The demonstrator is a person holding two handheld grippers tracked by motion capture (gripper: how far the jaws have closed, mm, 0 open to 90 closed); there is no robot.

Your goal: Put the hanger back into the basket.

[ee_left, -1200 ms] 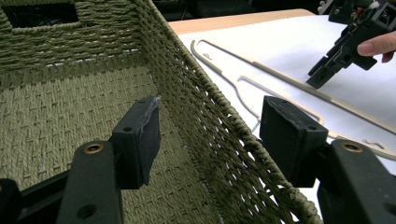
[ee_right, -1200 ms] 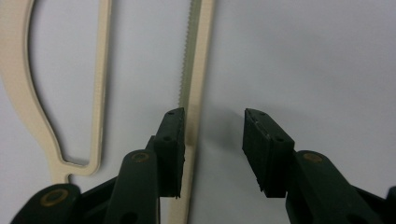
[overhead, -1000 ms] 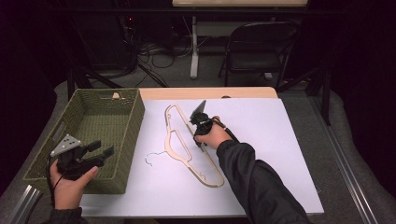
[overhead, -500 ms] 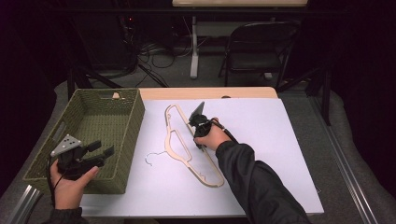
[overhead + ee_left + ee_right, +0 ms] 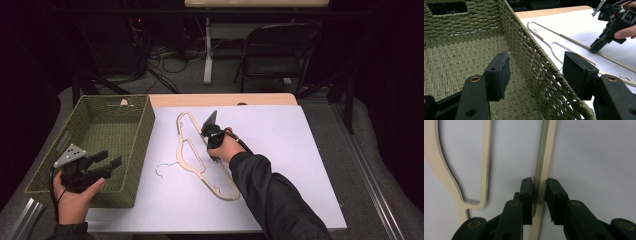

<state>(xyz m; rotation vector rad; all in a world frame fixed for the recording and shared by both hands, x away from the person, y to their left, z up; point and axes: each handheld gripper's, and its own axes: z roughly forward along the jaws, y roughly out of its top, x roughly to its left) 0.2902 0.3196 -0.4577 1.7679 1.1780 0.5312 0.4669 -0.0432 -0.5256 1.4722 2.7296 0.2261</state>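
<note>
A pale wooden hanger (image 5: 186, 145) with a metal hook (image 5: 162, 167) lies flat on the white sheet (image 5: 280, 145). My right gripper (image 5: 212, 152) points down at it. Its jaws have just been closing, and its pads now press on both sides of the hanger's notched straight bar (image 5: 544, 157). To the left, my left gripper (image 5: 111, 159) stands open over the near right part of a green woven basket (image 5: 145, 130). The basket's right wall (image 5: 531, 55) runs between the wide-apart jaws without touching either pad. From the left gripper view, the right gripper (image 5: 595, 48) is seen on the hanger (image 5: 574, 41).
The basket has nothing in it and stands at the table's left edge. The table's wooden top (image 5: 225, 99) shows beyond the white sheet. A folding chair (image 5: 277, 55) and floor cables (image 5: 170, 55) stand behind the table. A metal rail (image 5: 22, 225) runs at the near left corner.
</note>
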